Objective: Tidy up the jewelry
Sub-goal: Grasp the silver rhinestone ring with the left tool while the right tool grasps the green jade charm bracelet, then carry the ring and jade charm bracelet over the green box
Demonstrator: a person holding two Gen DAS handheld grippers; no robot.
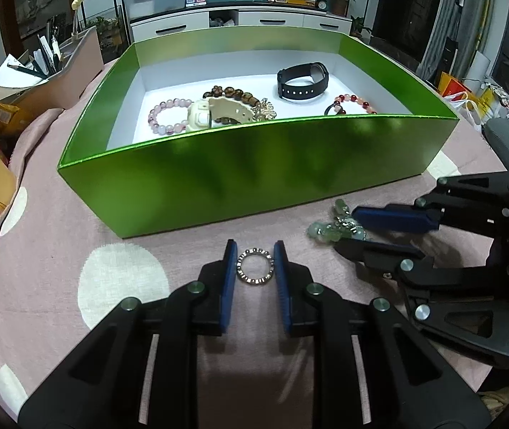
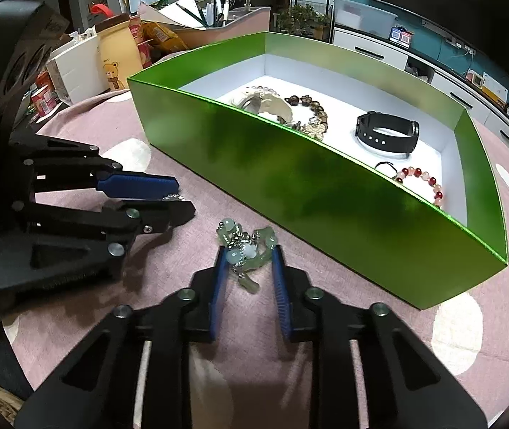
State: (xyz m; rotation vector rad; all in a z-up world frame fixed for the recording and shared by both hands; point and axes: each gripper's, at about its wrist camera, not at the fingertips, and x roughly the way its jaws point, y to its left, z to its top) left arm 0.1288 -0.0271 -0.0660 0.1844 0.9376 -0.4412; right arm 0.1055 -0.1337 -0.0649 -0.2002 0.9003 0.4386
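A silver ring-shaped bracelet (image 1: 254,265) lies on the pink cloth between the open fingers of my left gripper (image 1: 254,250). A pale green bead bracelet (image 2: 247,250) lies on the cloth between the open fingers of my right gripper (image 2: 249,255); it also shows in the left wrist view (image 1: 336,227). Behind them stands a green box (image 1: 254,164) with a white floor. It holds a black watch (image 1: 302,80), a pink bead bracelet (image 1: 168,116), a cream watch (image 1: 211,114), brown beads (image 1: 233,94) and a red bead bracelet (image 1: 356,103).
The round table has a pink cloth with white dots (image 1: 122,282). A pen holder (image 1: 61,71), snack packs and a bear-print bottle (image 2: 116,57) crowd the table's far left. A TV cabinet (image 1: 254,18) stands behind.
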